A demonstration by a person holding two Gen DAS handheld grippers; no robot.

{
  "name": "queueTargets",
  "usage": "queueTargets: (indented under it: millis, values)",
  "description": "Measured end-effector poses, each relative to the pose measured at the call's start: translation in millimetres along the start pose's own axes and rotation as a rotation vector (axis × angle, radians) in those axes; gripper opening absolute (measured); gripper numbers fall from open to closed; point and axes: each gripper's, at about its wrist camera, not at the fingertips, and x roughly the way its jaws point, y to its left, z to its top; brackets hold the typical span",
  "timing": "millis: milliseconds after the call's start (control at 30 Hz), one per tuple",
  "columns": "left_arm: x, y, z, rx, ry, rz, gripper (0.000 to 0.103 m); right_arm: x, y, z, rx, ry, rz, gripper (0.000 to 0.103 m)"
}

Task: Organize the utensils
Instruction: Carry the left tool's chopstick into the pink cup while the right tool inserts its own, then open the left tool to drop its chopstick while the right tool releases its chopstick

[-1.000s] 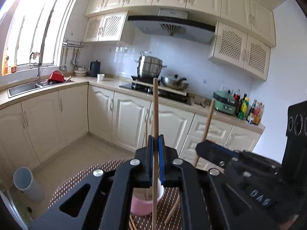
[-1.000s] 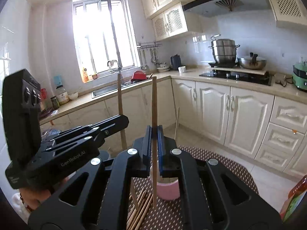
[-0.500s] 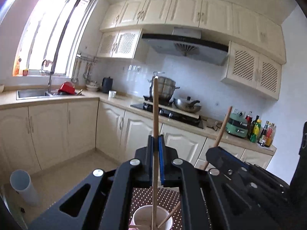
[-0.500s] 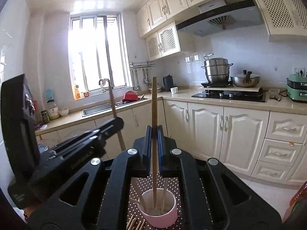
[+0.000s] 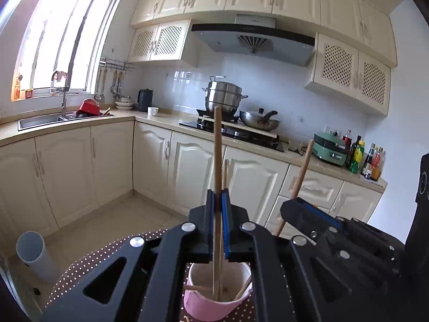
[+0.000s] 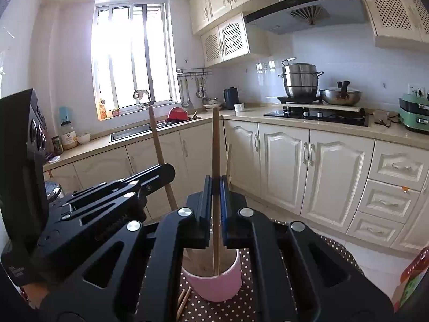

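A pink cup (image 5: 214, 304) with a white inside stands on a brown dotted mat (image 5: 88, 265); it also shows in the right wrist view (image 6: 219, 281). My left gripper (image 5: 217, 206) is shut on a wooden chopstick (image 5: 217, 161), held upright with its lower end inside the cup. My right gripper (image 6: 215, 193) is shut on another wooden chopstick (image 6: 215, 147), also upright with its tip in the cup. Each gripper shows in the other's view, the right (image 5: 308, 212) and the left (image 6: 158, 171). More chopsticks lean inside the cup.
Loose chopsticks (image 6: 183, 302) lie on the mat left of the cup. A grey tube (image 5: 34, 255) stands on the floor at the left. Cream cabinets (image 6: 308, 166), a sink (image 5: 40, 120) and a stove with pots (image 5: 233, 112) lie beyond.
Both grippers have come down over the pink cup, and the two chopsticks' lower ends have gone into it. Both stay shut on their chopsticks.
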Motion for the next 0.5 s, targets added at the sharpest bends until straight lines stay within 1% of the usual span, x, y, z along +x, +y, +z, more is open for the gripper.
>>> queueTargets:
  millis: [500]
  values:
    - [-12, 2, -27, 0.035, 0.058, 0.008, 0.006, -5, -5, -27, 0.025, 0.032, -0.018, 0.007]
